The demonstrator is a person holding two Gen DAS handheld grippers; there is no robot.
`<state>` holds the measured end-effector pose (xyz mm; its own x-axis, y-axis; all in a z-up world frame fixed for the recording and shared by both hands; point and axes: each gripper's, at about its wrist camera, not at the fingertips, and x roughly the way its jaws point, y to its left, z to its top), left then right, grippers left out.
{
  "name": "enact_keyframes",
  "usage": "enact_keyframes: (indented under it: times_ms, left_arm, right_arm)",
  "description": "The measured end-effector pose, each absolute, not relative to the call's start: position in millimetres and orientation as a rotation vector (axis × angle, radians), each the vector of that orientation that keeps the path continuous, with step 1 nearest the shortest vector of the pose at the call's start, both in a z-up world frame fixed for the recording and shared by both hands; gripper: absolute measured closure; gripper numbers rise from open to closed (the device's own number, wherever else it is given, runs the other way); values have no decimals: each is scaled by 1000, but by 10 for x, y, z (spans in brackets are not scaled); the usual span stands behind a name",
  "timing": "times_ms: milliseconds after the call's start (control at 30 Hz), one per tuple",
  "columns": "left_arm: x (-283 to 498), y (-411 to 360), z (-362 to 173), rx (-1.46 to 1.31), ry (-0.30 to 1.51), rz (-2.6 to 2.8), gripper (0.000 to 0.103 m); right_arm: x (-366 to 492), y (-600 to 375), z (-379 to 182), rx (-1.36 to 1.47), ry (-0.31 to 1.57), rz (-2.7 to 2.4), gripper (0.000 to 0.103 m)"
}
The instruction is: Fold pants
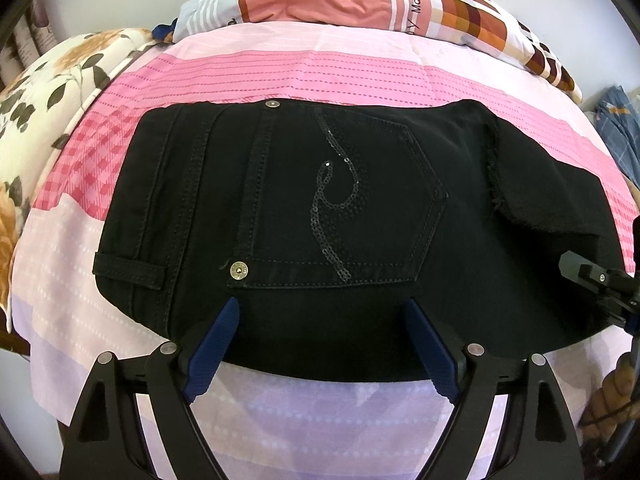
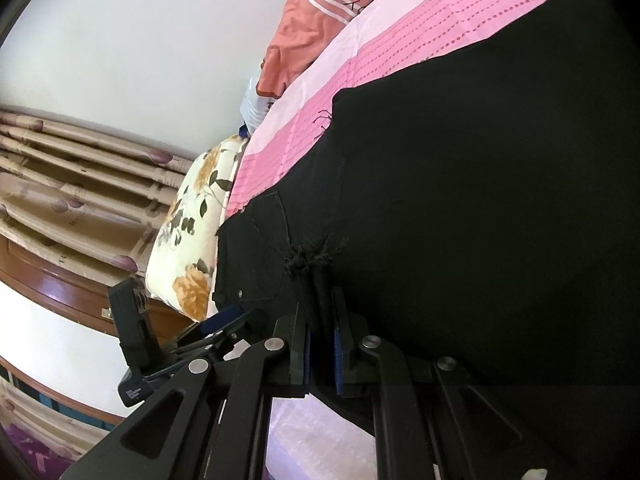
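Black pants [image 1: 360,208] on bed [image 1: 280,72], partly folded. Left gripper [image 1: 322,344] spread wide at near edge; right gripper [image 2: 320,344] clamped on frayed hem [image 2: 308,256]. Next, prob: carry hem over twd waistband.

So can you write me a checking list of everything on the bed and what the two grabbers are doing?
Surface: pink and lilac patterned bedsheet, lying mostly flat.
Job's things: black pants partly folded, back pocket with a sequin swirl facing up, frayed leg hem laid over them on the right.
Clutter: floral pillow at the left; patchwork blanket at the far edge.
Grippers: left gripper open over the near pants edge; right gripper shut on pants fabric.
Cables: nothing seen.
Surroundings: white wall, curtain, wooden bed frame.
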<state>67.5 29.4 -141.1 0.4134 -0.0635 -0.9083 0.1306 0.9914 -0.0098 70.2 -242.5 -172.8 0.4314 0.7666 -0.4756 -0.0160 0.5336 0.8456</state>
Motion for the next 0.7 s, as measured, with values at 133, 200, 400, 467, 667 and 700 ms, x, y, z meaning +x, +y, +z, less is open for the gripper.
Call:
enact_keyframes:
  times_ms: [133, 200, 400, 467, 667, 700]
  left_arm:
    - [677, 289, -1411, 65, 1140, -121, 18]
    - [673, 288, -1410, 65, 1140, -121, 18]
    - [673, 288, -1413, 62, 1144, -120, 18]
    - [674, 288, -1416, 66, 1144, -120, 17]
    - [671, 295, -1425, 80, 1149, -122, 17]
    - [674, 301, -1421, 78, 1151, -123, 17]
  right_arm:
    - [712, -2368, -1716, 852, 1028, 583, 88]
    - [712, -2351, -1701, 850, 1029, 603, 84]
    - [713, -2297, -1670, 884, 1034, 709, 66]
    - [709, -2254, -1666, 897, 1035, 755, 62]
    - [709, -2359, -1815, 1146, 1032, 875, 60]
    - [702, -2467, -1856, 1226, 1017, 868, 60]
